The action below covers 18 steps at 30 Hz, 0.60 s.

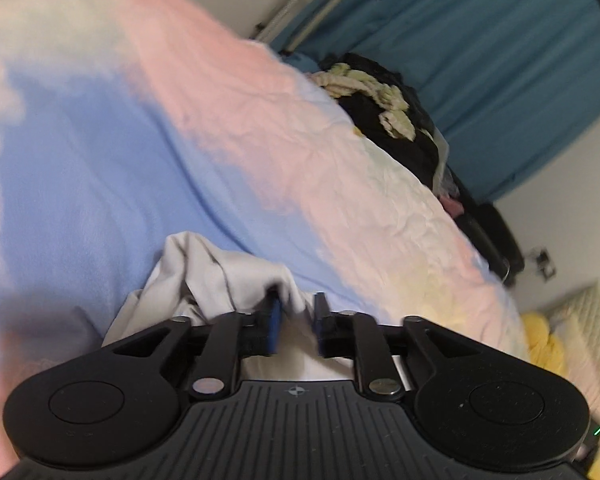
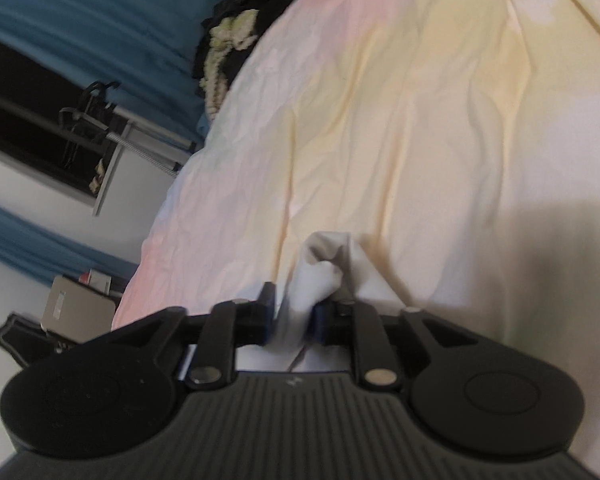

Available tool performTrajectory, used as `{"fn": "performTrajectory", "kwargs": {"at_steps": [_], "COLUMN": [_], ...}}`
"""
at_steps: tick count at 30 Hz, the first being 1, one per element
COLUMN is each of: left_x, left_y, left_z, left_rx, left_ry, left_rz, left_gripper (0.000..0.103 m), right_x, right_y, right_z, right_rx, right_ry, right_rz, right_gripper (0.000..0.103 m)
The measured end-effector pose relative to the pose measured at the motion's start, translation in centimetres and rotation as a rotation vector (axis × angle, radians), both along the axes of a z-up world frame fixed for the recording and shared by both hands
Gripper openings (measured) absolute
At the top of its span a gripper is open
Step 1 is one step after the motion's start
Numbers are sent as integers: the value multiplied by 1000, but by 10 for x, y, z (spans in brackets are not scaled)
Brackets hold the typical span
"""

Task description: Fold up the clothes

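A pale grey-white garment (image 1: 204,276) hangs bunched and creased, pinched at two spots above the bedspread.

Black ribbed grippers, blue-padded jaws.

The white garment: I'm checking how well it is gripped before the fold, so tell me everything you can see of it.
The white garment looks like thin, soft, plain fabric, crumpled into loose folds. One bunch sits pinched in the left claw, another in the right claw, each rising in a creased peak past the fingertips. Behind it lies the pastel bedspread. Its overall shape, and whether it touches the bed, cannot be told.
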State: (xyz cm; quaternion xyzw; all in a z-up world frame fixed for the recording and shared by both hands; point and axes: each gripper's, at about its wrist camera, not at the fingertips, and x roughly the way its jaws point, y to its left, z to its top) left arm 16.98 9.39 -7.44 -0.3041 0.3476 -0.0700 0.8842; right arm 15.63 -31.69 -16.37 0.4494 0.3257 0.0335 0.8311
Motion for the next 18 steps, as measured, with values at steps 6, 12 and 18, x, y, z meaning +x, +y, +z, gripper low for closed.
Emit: {"fn": "performTrajectory", "kwargs": {"at_steps": [6, 12, 18], "left_x": [-57, -128, -191], "left_y": [-32, -47, -54], "left_z": [45, 80, 89], "left_rx": [213, 342, 384], "left_ry": [-190, -344, -399], "left_rz": [-92, -132, -148], "left_gripper": [73, 82, 89], "right_x": [-43, -101, -171], "right_y": [13, 26, 38], "right_z": [43, 82, 101], "right_rx": [-134, -307, -468], "right_ry": [-150, -309, -471], "right_rz": [99, 162, 219], "right_gripper": [51, 51, 53]}}
